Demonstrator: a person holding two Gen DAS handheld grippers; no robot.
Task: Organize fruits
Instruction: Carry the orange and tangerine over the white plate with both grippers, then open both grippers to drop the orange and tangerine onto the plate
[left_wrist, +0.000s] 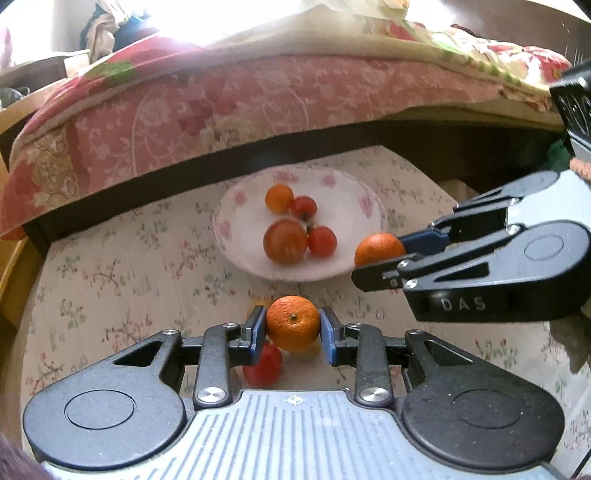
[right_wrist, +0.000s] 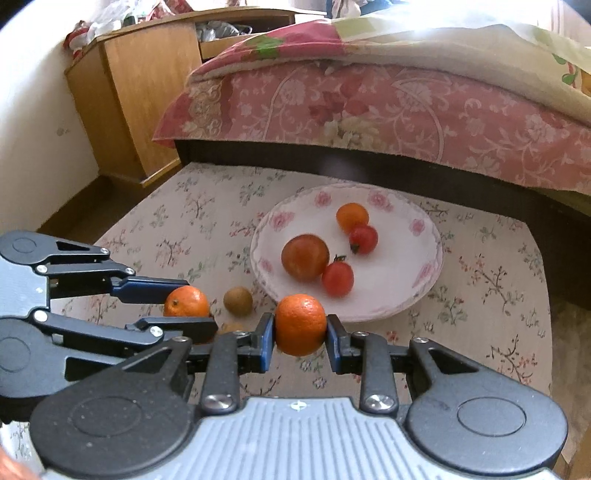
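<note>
Left gripper (left_wrist: 293, 329) clamps an orange (left_wrist: 293, 324) above the cloth (left_wrist: 129, 266), near the plate (left_wrist: 236, 225). Right gripper (right_wrist: 300, 334) clamps a second orange (right_wrist: 300, 324) at the plate's rim.

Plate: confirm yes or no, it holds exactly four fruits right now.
Yes: the right wrist view shows four fruits lying in the plate, while the right gripper holds an orange short of its rim.

Two held oranges (right_wrist: 300, 324) (right_wrist: 186, 301), four plated fruits (right_wrist: 305, 257) (right_wrist: 352, 216) (right_wrist: 364, 239) (right_wrist: 337, 278), one plate (right_wrist: 424, 273)
</note>
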